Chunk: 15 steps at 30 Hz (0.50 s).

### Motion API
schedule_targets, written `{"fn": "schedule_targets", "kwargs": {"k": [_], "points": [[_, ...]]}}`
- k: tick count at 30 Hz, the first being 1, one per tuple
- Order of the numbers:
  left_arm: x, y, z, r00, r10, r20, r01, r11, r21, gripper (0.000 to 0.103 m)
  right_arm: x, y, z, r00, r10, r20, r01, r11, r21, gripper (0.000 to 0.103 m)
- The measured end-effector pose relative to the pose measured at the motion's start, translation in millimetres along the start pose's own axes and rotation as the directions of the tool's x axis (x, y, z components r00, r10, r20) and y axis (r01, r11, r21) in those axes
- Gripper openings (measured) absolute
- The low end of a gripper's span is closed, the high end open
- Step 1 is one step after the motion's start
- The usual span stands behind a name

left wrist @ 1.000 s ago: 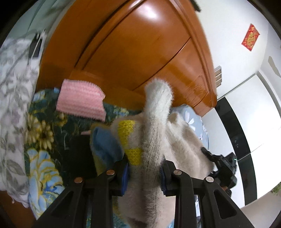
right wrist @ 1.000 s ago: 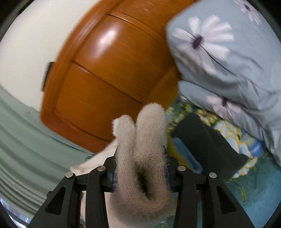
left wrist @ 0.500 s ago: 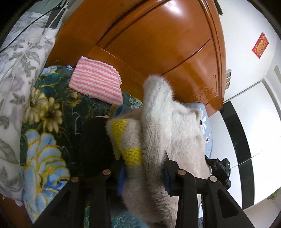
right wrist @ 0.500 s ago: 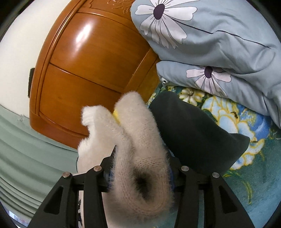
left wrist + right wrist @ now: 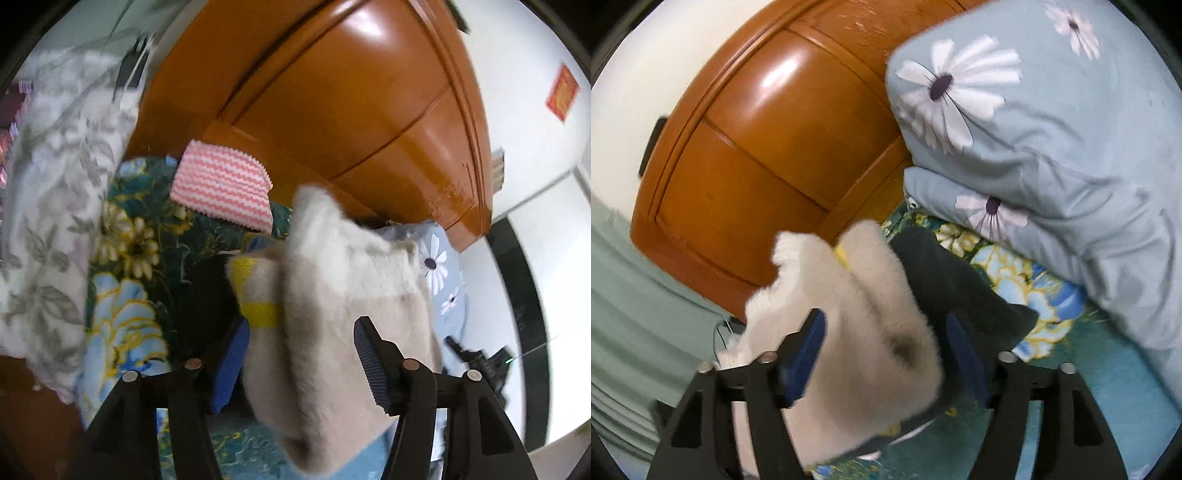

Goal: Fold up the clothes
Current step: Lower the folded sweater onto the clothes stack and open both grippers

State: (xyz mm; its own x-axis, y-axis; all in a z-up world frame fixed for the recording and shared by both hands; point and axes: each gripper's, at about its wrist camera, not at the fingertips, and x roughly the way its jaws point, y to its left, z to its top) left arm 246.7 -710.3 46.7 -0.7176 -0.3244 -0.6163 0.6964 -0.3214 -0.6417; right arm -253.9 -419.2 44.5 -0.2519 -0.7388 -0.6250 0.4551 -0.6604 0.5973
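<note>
A fuzzy cream sweater [image 5: 343, 295] with yellow and blue patches lies bunched between the fingers of my left gripper [image 5: 299, 362], whose jaws stand apart around it. The same sweater [image 5: 871, 332] sits between the spread jaws of my right gripper [image 5: 886, 354]. A folded black garment [image 5: 953, 284] lies on the floral bedspread [image 5: 122, 321] just behind the sweater, and it also shows in the left wrist view [image 5: 207, 302].
A pink-and-white striped cloth [image 5: 221, 188] lies by the wooden headboard [image 5: 332, 110]. A grey leaf-print quilt [image 5: 48, 206] is at the left. A blue daisy-print duvet [image 5: 1052, 147] is piled at the right. Green curtain [image 5: 635, 314] hangs at the left.
Both grippers' jaws have spread apart from their tight hold on the sweater. The sweater has sunk and slumped between them, above the black garment.
</note>
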Motion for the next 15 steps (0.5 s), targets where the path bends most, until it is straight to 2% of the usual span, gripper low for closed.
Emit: {"fn": "schedule_targets", "kwargs": {"k": [4, 8, 11, 12, 15], "points": [[-27.6, -38.8, -28.5, 0.992, 0.096, 0.085, -0.110, 0.979, 0.172, 0.074, -24.7, 32.5, -19.4, 0.999, -0.029, 0.023, 0.032, 0.987, -0.160, 0.078], [-37.3, -77.6, -69.4, 0.976, 0.146, 0.162, -0.193, 0.923, 0.332, 0.076, -28.5, 64.1, -50.0, 0.998, -0.059, 0.015, 0.061, 0.944, -0.324, 0.084], [-21.8, -97.2, -80.7, 0.973, 0.180, 0.142, -0.223, 0.883, 0.412, 0.076, -21.3, 85.4, -67.5, 0.997, -0.073, -0.005, 0.064, 0.909, -0.412, 0.087], [-12.1, -99.1, -81.0, 0.973, 0.198, 0.119, -0.229, 0.878, 0.421, 0.076, -16.3, 92.7, -71.8, 0.997, -0.075, -0.016, 0.061, 0.900, -0.432, 0.087], [4.6, -93.5, -75.9, 0.973, 0.219, 0.079, -0.232, 0.895, 0.381, 0.076, -1.5, 101.9, -76.5, 0.995, -0.097, -0.024, 0.076, 0.890, -0.450, 0.087]]}}
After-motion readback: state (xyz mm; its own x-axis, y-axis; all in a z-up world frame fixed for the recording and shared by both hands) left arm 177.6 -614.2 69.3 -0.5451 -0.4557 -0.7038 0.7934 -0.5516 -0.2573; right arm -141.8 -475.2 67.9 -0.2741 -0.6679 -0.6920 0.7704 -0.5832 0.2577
